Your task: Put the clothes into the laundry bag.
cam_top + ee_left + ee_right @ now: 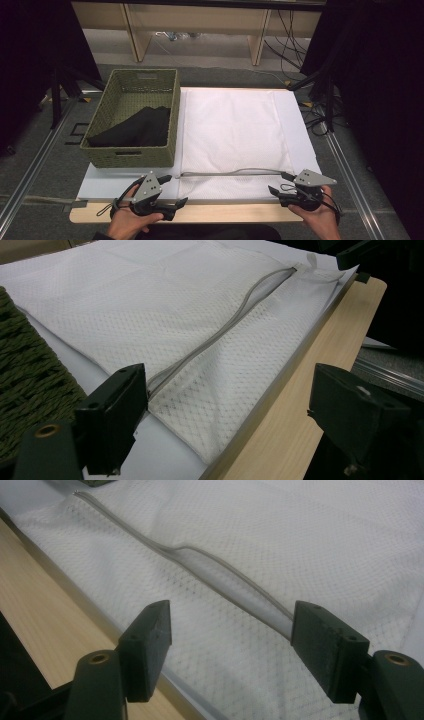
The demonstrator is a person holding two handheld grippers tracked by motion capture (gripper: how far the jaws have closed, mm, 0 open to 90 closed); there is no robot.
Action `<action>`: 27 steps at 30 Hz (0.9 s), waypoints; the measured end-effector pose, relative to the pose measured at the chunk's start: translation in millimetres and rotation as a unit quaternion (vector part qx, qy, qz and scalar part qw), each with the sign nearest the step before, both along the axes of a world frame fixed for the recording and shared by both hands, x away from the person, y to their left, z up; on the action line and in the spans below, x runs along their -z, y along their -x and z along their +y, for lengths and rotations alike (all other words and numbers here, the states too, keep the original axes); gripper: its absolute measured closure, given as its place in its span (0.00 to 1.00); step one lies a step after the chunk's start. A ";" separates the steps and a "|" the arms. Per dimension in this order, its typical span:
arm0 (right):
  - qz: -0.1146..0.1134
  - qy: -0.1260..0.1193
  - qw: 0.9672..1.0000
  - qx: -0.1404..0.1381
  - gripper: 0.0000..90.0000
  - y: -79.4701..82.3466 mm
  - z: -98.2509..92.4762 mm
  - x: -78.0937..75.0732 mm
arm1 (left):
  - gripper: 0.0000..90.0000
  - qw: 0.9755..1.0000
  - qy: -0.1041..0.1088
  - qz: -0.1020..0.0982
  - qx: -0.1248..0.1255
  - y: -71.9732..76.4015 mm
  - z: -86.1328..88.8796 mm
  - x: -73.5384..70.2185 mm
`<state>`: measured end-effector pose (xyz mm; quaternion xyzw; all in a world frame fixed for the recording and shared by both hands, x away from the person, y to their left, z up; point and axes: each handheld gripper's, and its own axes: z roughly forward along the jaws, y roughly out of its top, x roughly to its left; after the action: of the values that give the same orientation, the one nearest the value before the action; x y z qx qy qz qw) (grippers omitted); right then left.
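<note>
- Bag point(235, 132), white mesh, lies flat on the table point(225, 214) in the high view, its grey zipper point(230, 173) running left to right along the near edge. The left gripper point(170, 190) sits at the zipper's left end, the right gripper point(280, 182) at its right end; each hand is equally close to its own end. A basket point(132, 152) with dark cloth point(137, 127) stands at the bag's left.
- Left gripper view: jaws stand apart, holding nothing. The zipper point(225, 327) starts just at the left jaw and stretches away toward the far corner; the basket point(30, 375) is beside it.
- Right gripper view: jaws wide open, empty. The zipper point(210, 570) passes between them, nearer the right jaw, bulging open midway along.
</note>
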<state>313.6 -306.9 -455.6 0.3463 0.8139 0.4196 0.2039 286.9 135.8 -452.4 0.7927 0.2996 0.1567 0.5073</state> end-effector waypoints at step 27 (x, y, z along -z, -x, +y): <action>-0.027 0.115 0.993 -0.017 0.43 -45.3 28.4 4.7 | 0.18 1.000 -0.012 0.008 -0.007 -3.6 0.0 0.7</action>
<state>358.9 -278.6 -460.3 0.2951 0.8569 0.3358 0.2567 290.4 135.8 -453.1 0.7978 0.3069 0.1573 0.4945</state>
